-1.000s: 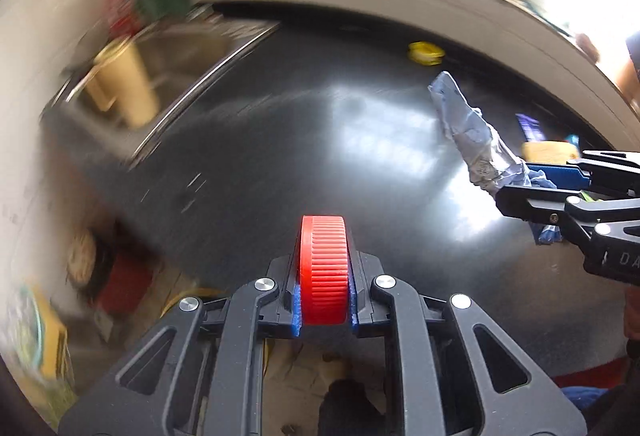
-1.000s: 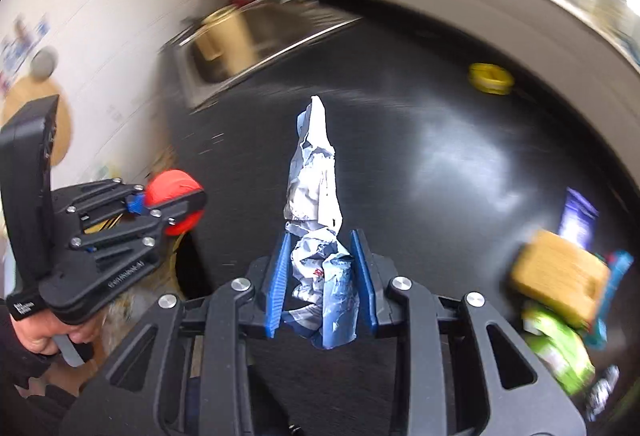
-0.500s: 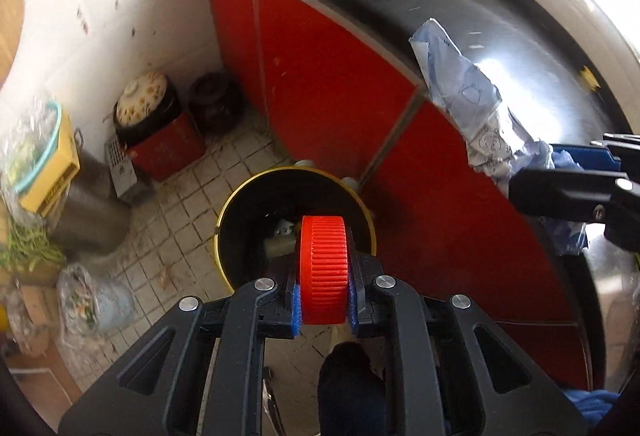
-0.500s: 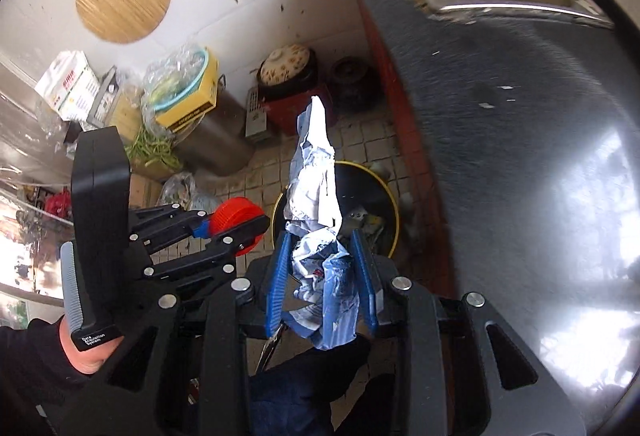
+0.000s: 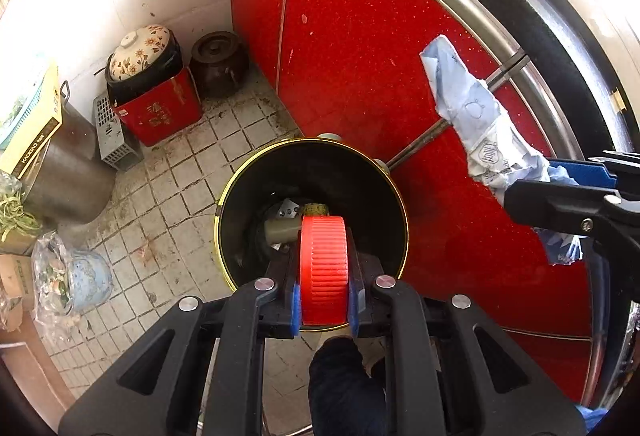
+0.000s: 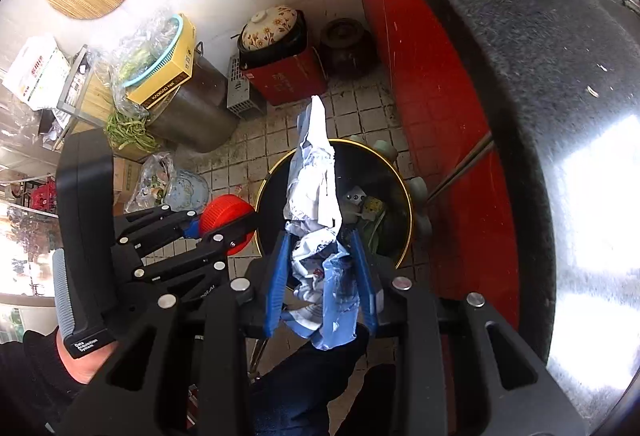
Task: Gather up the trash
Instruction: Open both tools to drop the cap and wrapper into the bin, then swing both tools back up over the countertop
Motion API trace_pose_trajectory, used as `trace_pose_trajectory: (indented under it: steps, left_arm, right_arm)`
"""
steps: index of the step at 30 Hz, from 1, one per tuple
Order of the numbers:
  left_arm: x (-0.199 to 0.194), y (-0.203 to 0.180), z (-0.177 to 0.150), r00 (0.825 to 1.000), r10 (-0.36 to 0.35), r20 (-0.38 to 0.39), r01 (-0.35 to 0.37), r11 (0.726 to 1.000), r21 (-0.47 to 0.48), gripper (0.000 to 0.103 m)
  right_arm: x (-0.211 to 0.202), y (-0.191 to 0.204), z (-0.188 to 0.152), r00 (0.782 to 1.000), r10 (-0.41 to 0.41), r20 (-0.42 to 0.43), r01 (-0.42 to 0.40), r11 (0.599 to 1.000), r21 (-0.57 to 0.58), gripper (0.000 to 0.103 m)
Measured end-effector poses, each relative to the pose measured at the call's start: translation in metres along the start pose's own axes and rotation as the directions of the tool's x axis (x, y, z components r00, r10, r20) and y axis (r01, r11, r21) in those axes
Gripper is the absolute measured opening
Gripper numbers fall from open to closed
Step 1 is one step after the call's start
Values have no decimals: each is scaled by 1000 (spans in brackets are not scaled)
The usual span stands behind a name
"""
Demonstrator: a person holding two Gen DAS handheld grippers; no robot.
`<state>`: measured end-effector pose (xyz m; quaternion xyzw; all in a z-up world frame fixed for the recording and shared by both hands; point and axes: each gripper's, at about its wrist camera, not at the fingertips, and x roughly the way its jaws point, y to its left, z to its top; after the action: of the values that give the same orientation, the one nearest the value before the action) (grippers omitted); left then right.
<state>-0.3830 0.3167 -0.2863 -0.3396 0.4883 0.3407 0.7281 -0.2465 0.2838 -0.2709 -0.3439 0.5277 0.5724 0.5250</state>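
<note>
The left gripper [image 5: 323,300] pinches a ribbed red cap [image 5: 323,270] between nearly closed blue pads, low at frame centre over the black trash bin [image 5: 256,192] on the tiled floor. The right gripper [image 6: 323,272] clamps a crumpled blue-and-white wrapper [image 6: 316,196], its print unreadable, jaws moderately spread, above the same bin. At upper left, a yellow box [image 6: 168,76] reads "KADICAO"; the left gripper's handle label reads "Data Acquisition System".

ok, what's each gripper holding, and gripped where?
Left gripper: red cap, pinched across its flat faces. Right gripper: crumpled wrapper, clamped at its bunched lower end.
</note>
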Motion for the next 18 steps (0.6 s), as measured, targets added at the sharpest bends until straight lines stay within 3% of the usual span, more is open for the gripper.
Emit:
trace_pose_trajectory:
  steps: [3, 4, 6, 8, 12, 16, 18]
  left_arm:
    - [0, 1, 1, 1000, -2, -2, 2, 1000, 10, 17]
    - [1, 2, 2, 1000, 0, -6, 0, 1000, 15, 22]
    - [0, 3, 2, 1000, 12, 0, -12, 1000, 19, 37]
    - [-2, 4, 1, 1000, 9, 15, -10, 1000, 15, 59]
    - [-9, 2, 3, 999, 23, 30, -23, 1000, 20, 64]
    - [-35, -10, 8, 996, 45, 81, -48, 998, 37, 88]
    - [-53, -24, 11, 992, 47, 121, -55, 996, 68, 92]
  right_arm:
    - [4, 3, 7, 1000, 0, -6, 0, 1000, 2, 37]
    - [4, 4, 8, 1000, -1, -9, 1, 1000, 2, 43]
    - [3, 4, 9, 1000, -13, -1, 13, 1000, -1, 45]
    - [0, 4, 10, 1000, -9, 6, 9, 1000, 1, 48]
    - [-11, 4, 5, 1000, -10, 24, 10, 1000, -1, 56]
    - [-45, 2, -3, 997, -15, 82, 16, 1000, -10, 76]
    - [-67, -1, -7, 992, -27, 126, 28, 1000, -3, 80]
